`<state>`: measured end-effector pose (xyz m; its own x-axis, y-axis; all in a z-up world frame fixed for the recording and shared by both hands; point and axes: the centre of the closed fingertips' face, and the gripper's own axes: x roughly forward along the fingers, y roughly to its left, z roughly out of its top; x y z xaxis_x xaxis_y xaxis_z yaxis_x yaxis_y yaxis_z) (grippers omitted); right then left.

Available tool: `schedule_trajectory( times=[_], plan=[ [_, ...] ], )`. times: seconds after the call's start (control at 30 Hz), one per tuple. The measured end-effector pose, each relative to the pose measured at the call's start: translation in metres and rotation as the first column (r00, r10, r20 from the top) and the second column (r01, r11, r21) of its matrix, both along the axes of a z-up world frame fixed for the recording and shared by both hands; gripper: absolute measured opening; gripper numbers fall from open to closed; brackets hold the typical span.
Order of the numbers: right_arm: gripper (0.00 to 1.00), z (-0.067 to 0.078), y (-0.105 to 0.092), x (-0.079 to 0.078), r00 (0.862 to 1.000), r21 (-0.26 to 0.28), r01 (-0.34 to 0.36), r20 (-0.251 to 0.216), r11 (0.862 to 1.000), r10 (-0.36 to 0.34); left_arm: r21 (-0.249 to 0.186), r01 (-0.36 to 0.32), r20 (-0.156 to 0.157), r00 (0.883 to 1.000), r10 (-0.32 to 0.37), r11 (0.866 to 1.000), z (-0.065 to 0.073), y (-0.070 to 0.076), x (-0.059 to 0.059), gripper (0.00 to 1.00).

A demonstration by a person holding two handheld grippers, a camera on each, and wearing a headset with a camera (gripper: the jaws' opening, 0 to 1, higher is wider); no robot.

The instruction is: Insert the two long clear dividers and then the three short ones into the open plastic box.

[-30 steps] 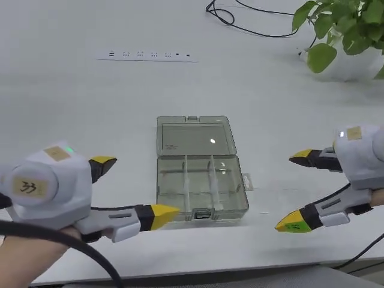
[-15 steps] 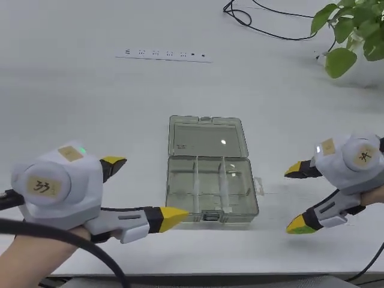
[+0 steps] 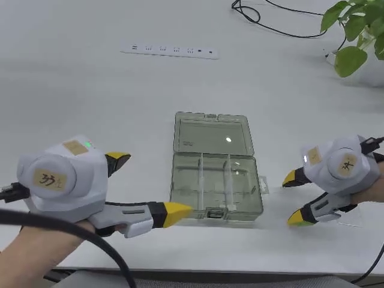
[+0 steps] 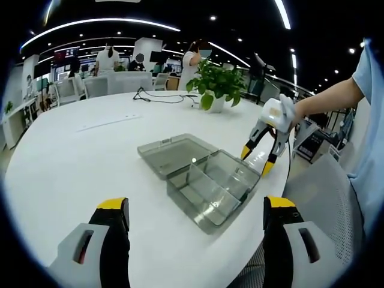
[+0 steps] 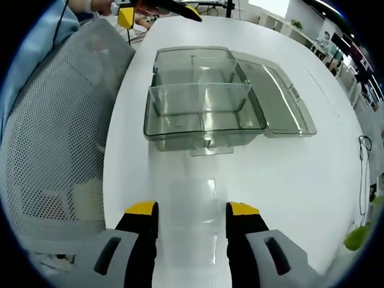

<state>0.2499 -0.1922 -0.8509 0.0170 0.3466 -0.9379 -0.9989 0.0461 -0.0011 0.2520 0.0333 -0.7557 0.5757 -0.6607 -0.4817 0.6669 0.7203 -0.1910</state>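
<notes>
Clear greenish plastic box (image 3: 217, 180) sits open on the white table (image 3: 90, 102), lid laid back on the far side, two long dividers (image 3: 201, 180) standing inside. Left gripper (image 3: 150, 183), near left, gapes wide and empty. Right gripper (image 3: 293, 198), right of the box, is part open, grasping nothing; short clear pieces (image 5: 195, 204) lie flat between its jaws. Power strip (image 3: 171, 50), cable (image 3: 282, 21) and plant (image 3: 357, 36) lie far off.

In my head view the plant (image 3: 354, 36) runs off the upper right corner and the cable (image 3: 259, 21) leaves the top edge. Between my right claw (image 5: 192, 209) tips, clear dividers (image 5: 192, 186) on the desk (image 5: 312, 180) blur together; I cannot count them.
</notes>
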Motion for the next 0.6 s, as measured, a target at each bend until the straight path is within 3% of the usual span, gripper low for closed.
schedule_trajectory(
  times=[0.2, 0.6],
  plan=[
    [0.43, -0.0047, 0.0008, -0.0012, 0.999, -0.033, -0.042, 0.009, 0.999, 0.043, -0.003, -0.004, -0.002, 1.000, 0.004, 1.000, -0.0005, 0.0018, 0.0000, 0.94],
    [0.36, -0.0028, 0.0031, 0.0030, 0.999, -0.032, -0.041, 0.011, 0.999, 0.042, -0.009, -0.006, 0.000, 1.000, 0.006, 1.000, -0.0002, 0.0021, 0.0003, 0.94]
  ],
)
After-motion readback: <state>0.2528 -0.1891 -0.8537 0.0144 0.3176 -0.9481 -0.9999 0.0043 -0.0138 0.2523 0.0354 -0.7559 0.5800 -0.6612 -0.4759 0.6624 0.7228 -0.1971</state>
